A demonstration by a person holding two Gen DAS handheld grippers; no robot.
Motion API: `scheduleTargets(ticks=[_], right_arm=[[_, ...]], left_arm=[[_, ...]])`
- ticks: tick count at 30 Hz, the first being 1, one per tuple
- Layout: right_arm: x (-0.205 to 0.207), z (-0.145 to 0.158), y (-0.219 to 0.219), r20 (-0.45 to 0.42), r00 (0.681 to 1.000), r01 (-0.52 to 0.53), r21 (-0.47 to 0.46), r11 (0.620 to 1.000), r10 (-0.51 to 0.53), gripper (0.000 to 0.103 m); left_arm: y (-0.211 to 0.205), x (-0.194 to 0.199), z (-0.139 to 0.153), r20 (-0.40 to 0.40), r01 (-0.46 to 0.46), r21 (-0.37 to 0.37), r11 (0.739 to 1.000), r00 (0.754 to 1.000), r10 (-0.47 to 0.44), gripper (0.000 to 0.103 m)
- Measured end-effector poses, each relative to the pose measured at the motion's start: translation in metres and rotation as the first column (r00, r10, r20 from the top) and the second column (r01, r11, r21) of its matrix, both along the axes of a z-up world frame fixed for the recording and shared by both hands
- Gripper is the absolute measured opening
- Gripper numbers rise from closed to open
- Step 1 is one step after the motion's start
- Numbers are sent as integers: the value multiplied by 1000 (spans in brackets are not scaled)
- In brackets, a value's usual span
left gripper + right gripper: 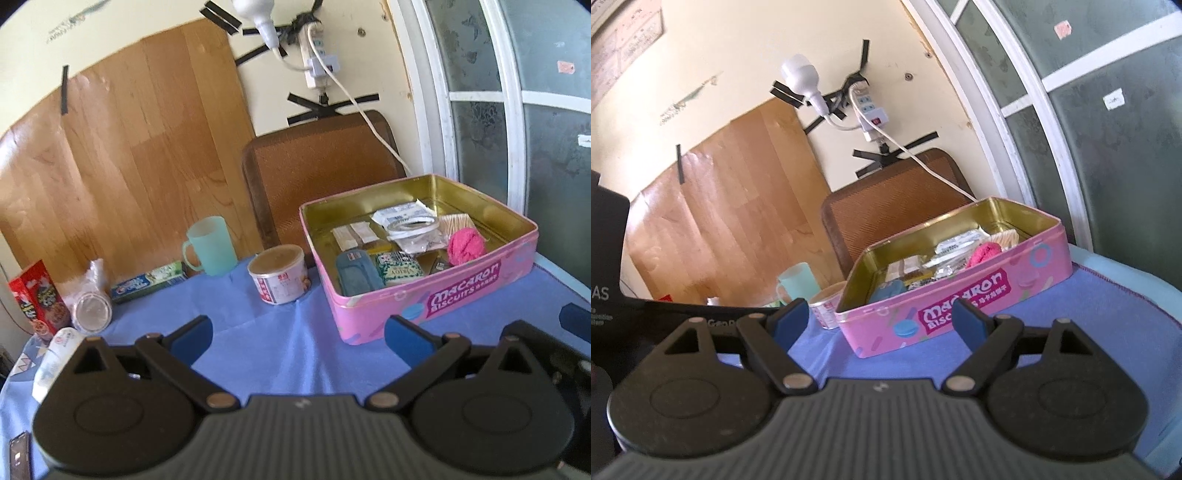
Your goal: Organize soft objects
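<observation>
A pink biscuit tin [443, 302] stands open on the blue tablecloth, ahead and right of my left gripper [299, 339], which is open and empty. Inside lie a pink yarn ball [466, 245], a blue-grey folded cloth [358, 275], a green packet [399, 267], a tape roll [413, 225] and small sachets. In the right wrist view the tin [960, 310] sits just beyond my right gripper [881, 325], open and empty; the yarn ball [984, 254] and blue cloth [888, 290] show over the rim.
A food can [279, 275], a mint cup [210, 245], a toothpaste box [149, 282], a bagged lid [92, 308], a red snack box [37, 299] and a white tube [55, 358] stand left. A brown chair back [321, 170] rises behind the table. A dark object [609, 295] is at the right view's left.
</observation>
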State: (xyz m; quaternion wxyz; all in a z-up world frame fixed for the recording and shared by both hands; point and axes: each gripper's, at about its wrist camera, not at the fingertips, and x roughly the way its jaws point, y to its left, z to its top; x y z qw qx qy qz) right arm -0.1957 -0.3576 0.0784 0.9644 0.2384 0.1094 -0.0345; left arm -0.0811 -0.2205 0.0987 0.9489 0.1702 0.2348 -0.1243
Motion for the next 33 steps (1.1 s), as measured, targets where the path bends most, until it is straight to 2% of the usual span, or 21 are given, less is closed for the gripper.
scheduleTargets(ticks=[11,17,24,33], right_arm=[[-22,14,16,46,998,-38,-9,999,38,86],[-21,21,33,44,997,-65,-52,997,67,86],[-3,23,41,3,997,-76,-73,994,76,86],[34,15,44,-68,996,-63,-89,994,57,86]], left_arm=[[29,-41,18,59,-38,-33,999,997,39,103],[50,-47,21,56,-53,-68,996,997,57,103],[64,-34,18,28,-53,-96,994,998,55,103],[77,17,-2,-62,-69,-123,990,996,62,103]])
